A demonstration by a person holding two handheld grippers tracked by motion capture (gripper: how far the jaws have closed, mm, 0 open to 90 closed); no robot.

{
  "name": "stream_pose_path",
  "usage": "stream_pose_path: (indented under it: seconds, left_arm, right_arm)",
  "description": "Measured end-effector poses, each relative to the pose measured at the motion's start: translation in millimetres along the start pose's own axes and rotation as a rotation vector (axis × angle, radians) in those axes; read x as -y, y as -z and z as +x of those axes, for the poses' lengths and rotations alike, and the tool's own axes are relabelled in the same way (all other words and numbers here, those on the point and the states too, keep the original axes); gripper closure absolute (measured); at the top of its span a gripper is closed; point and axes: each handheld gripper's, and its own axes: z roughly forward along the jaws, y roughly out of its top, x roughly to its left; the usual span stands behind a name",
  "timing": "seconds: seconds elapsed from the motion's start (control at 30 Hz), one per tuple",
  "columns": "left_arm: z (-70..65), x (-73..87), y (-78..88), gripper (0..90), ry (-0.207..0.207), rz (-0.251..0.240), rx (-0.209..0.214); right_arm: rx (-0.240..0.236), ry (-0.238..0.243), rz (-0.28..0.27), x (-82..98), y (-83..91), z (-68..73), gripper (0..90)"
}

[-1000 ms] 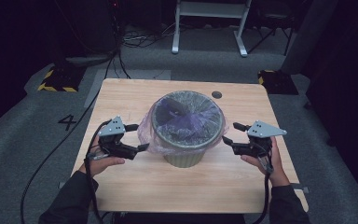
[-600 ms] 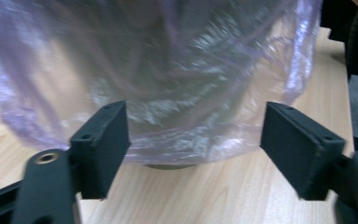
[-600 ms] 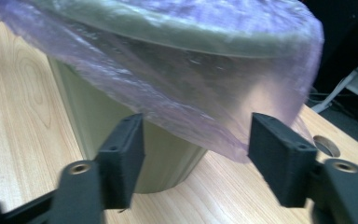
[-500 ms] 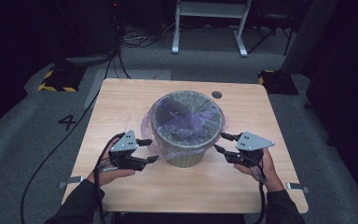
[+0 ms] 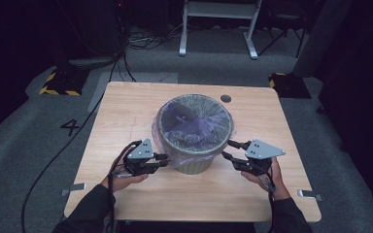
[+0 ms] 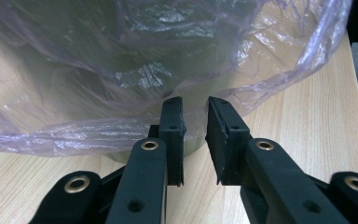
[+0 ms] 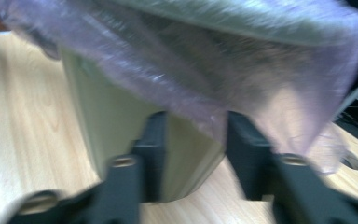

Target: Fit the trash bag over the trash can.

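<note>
Grippers have dropped beside the bin (image 5: 194,162): left gripper (image 5: 167,159) has just been narrowing at the liner (image 6: 121,133) hem, grasping nothing yet; right gripper (image 5: 226,149) has just been widening, open.

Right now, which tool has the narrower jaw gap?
The left tool: its jaws, just closing, leave a slit with nothing clearly between them; the right tool has jaws just opening, standing wider, the purple bag hanging between.
</note>
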Motion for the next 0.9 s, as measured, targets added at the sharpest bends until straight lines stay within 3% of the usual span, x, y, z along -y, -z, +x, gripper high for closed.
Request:
stream_pose_path:
  seconds: [0.13,0.2,0.3,0.4,0.5,0.63,0.73,0.9]
  left_arm:
    - [-1.7,-2.0,-1.1,75.2,-0.004,-0.004,-0.006]
    - [-2.0,-2.1,-0.3,70.4,-0.001,-0.016,0.004]
    - [-4.1,-3.5,3.0,46.6,0.031,-0.040,0.006]
    - [-8.6,-5.0,8.2,22.4,0.048,-0.058,-0.030]
    - [-12.0,-4.4,14.3,16.3,0.056,-0.092,-0.058]
    - [-12.3,-4.6,20.1,16.1,0.065,-0.121,-0.084]
    - [-9.9,-6.4,19.6,21.2,0.056,-0.124,-0.076]
    - [-8.2,-6.9,8.1,54.3,0.024,-0.065,-0.082]
  right_arm:
    - [0.017,-0.018,-0.036,0.0,7.7,-3.1,36.1]
    - [0.030,-0.020,-0.045,-0.7,9.9,-3.8,32.3]
    - [0.057,-0.017,-0.049,-3.1,9.3,-3.6,28.8]
    - [0.059,-0.003,-0.034,-4.7,5.2,-1.4,27.7]
    - [0.056,-0.003,-0.029,-5.0,1.1,-0.9,28.7]
    - [0.040,0.002,-0.021,-5.0,-1.7,-1.3,42.3]
    - [0.018,0.008,-0.021,-4.7,-3.7,-2.2,58.2]
    - [-0.014,0.015,-0.026,-3.5,-6.1,-1.5,83.3]
